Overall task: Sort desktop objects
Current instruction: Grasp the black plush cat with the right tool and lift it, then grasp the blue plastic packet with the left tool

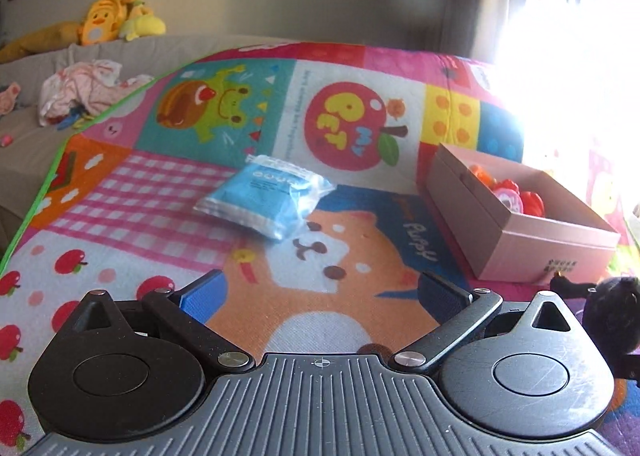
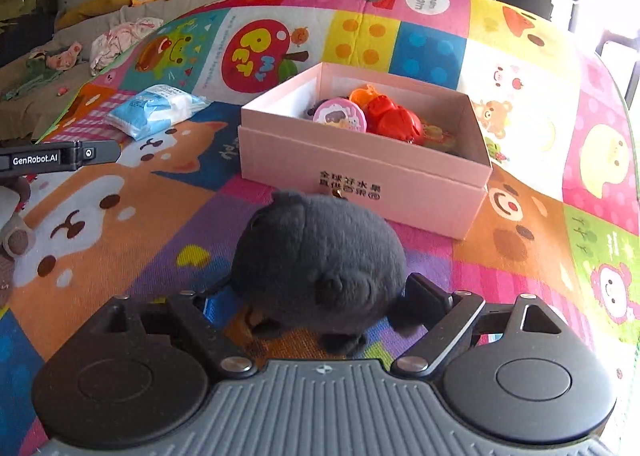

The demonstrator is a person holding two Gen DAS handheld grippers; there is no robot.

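My right gripper is shut on a dark grey plush toy, held just in front of the pink box. The box holds an orange toy, a round pink case and other small items. A blue tissue pack lies on the colourful mat ahead of my left gripper, which is open and empty above the mat. The pack also shows in the right wrist view, left of the box. The box shows at the right in the left wrist view.
The colourful play mat covers the surface. A grey sofa with crumpled clothes and yellow plush toys lies beyond the mat's left edge. Bright window light washes out the right side.
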